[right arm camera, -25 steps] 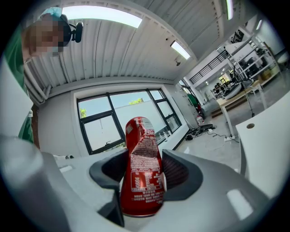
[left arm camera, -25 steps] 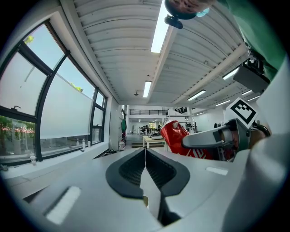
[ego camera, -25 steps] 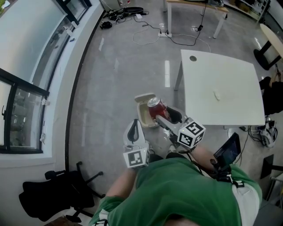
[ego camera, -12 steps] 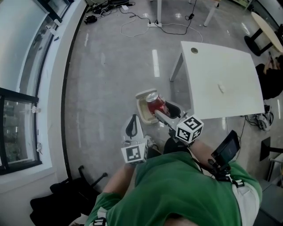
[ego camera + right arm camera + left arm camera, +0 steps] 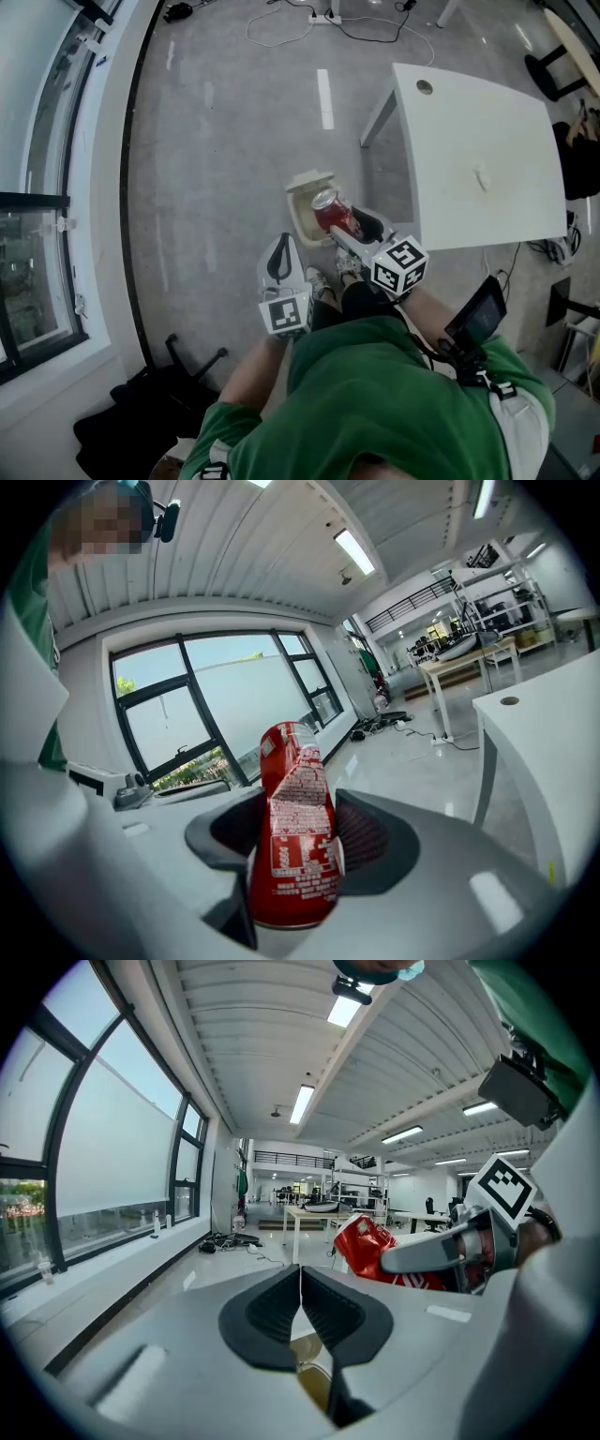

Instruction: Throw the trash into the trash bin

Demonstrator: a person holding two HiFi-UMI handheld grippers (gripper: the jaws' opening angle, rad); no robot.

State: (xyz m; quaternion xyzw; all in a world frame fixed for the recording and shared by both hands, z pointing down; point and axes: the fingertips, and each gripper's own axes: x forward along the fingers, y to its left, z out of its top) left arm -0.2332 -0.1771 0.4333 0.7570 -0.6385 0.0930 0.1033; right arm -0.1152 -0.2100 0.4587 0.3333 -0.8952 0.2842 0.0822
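Note:
A crushed red drink can stands upright between the jaws of my right gripper, which is shut on it. In the head view the can hangs over the cream trash bin, whose lid stands open on the floor beside the table. My left gripper is just left of the bin, jaws shut with nothing between them. From the left gripper view the can and the right gripper show to the right, with the bin below the jaws.
A white table stands right of the bin, one leg close to it. Cables lie on the grey floor at the back. A black chair sits at the lower left, windows along the left. The person's shoes are next to the bin.
The floor, table and bin have slid upward in the head view. The right gripper still holds the can over the bin; the left gripper stays beside it.

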